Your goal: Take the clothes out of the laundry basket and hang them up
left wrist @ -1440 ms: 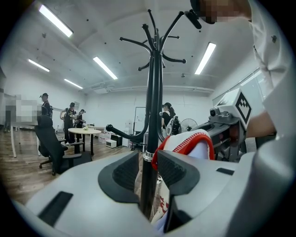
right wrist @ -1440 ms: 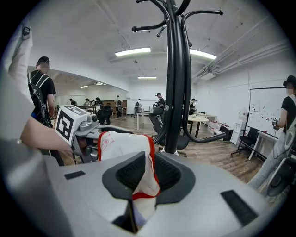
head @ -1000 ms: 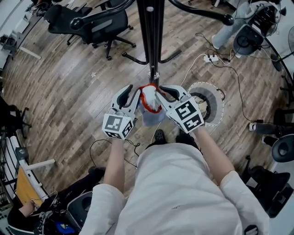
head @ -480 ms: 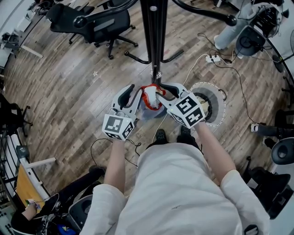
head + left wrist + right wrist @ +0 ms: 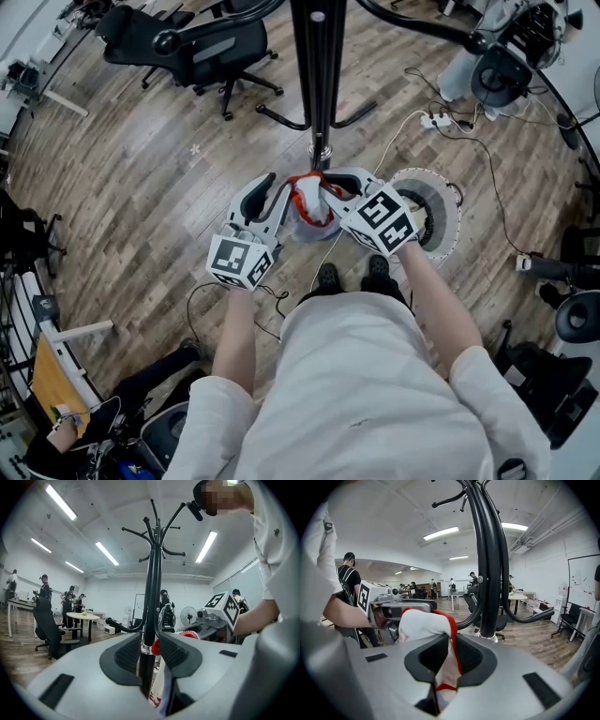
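Both grippers are held close together in front of the person, just short of the black coat stand (image 5: 317, 84), with a white garment (image 5: 309, 208) with red trim bunched between them. Right gripper (image 5: 328, 190): its jaws have just been closing and now pinch a fold of the garment, the red edge running down between the pads. Left gripper (image 5: 272, 192): jaws spread. The garment hangs in the gap against one pad only, and the stand's pole shows through the rest of the opening. The garment is clear of the floor, carried at gripper height, and not yet on any hook of the stand. The laundry basket (image 5: 452, 214) stands on the wooden floor (image 5: 159, 178) to the person's right, near the stand's base.
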`<state>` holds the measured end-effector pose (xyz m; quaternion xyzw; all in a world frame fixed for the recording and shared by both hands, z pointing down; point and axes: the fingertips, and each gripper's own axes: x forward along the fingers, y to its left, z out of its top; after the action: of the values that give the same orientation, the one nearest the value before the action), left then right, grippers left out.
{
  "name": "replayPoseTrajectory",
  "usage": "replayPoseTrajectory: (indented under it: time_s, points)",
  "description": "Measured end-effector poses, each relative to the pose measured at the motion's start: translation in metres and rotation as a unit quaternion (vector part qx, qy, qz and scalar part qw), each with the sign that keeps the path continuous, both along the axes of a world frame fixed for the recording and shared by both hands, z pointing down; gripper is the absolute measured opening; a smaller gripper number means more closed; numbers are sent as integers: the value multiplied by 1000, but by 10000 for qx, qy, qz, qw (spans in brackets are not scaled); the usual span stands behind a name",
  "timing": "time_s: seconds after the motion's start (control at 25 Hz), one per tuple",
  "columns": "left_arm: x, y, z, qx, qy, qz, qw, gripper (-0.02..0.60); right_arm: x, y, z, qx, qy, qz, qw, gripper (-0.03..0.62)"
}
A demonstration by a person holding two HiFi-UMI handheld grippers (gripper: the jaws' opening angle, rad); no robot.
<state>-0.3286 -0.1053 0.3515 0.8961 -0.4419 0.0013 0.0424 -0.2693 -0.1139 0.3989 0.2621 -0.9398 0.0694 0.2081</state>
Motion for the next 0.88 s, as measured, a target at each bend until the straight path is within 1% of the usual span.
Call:
replayPoseTrajectory:
  time_s: [0.08, 0.24, 0.28, 0.36, 0.44, 0.52, 0.6, 0.68, 0.76, 0.88]
  points:
    - [-1, 2, -4, 8, 76, 4, 10000, 130, 1, 0, -1, 75, 68, 27, 9999, 49]
    - [-5, 6, -10, 44, 200, 17, 9998, 130, 0, 0, -2, 129, 104, 85, 9998, 48]
    - [-6, 8, -11, 51, 233, 16, 9997, 130, 0, 1, -2, 156, 105, 98, 9998, 31]
    - [-5, 12, -14, 55, 330, -2, 9994, 130, 1, 1, -4, 197, 108, 121, 9997, 21]
    - [-5, 17, -19, 59, 513, -53, 9987, 132, 1, 2, -4, 181, 94, 136, 9997, 21]
    - [-7, 23, -25, 67, 780, -120, 9969, 140, 1, 1, -4, 165, 80, 139, 9997, 21]
    - [-5, 32, -27, 71, 944, -165, 9954, 170, 1, 1, -4, 171, 81, 148, 9997, 20]
    - [4, 42, -22, 12, 849, -111, 9963, 214, 0, 0, -5, 165, 72, 173, 9997, 18]
    - [23, 52, -7, -146, 627, 82, 9979, 250, 0, 1, -5, 134, 46, 212, 9997, 17]
    - [52, 61, 16, -397, 347, 269, 9982, 255, 2, 2, -5, 90, 6, 259, 9996, 15]
